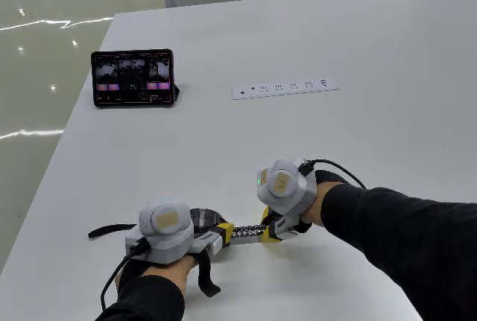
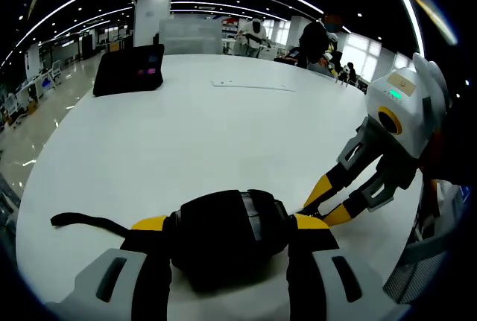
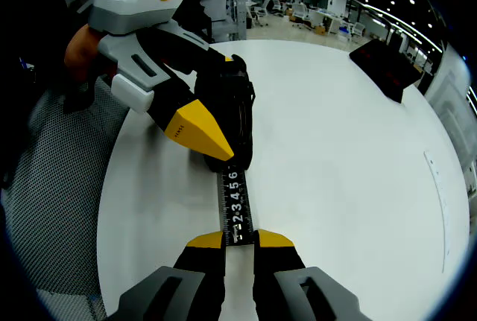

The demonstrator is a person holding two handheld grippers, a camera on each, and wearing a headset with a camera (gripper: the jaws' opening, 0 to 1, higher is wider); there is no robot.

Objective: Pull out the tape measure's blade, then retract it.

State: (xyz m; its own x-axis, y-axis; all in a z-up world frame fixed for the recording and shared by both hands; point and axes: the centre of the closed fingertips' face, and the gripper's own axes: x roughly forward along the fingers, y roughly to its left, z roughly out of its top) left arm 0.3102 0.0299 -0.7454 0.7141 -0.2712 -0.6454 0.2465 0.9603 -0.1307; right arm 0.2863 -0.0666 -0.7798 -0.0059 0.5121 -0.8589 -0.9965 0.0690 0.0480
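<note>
Workbench: broad white table [image 1: 223,135] in an open hall with a glossy floor, and plenty of bare top beyond my two tools.
Far left: a dark tablet [image 1: 133,77] stands propped with its screen lit, well apart from the work.
Loose end: the black strap [image 1: 108,229] trails leftward on the tabletop, slack.
Left hand: the left gripper [image 2: 231,226] has its jaws closed in on the tape measure [image 2: 223,250], one yellow tip on each flank of the black case. I judge the hold firm.
Where the work sits: the tape measure is low on the table near the front edge, between my two hands, with its mouth facing the other claw.
Between the claws: a short run of blade [image 3: 234,202] is out, with digits up to six legible in the right gripper view. It lies straight, just over the tabletop.
Right hand: the right gripper [image 3: 238,240] has its jaws pinched nearly together on the blade's free end, with nothing else in them.
Axis: the blade's length runs straight from the case to the right gripper, left-to-right in the head view. The two grippers are near each other but not touching.
My read: any pull has to follow that line, rightward and away from the left gripper, which anchors the case. Sideways drift could kink the blade. I cannot tell from this whether I am on the outward or the return stroke.
Back right: a white power strip [image 1: 285,88] lies flat, well clear.
</note>
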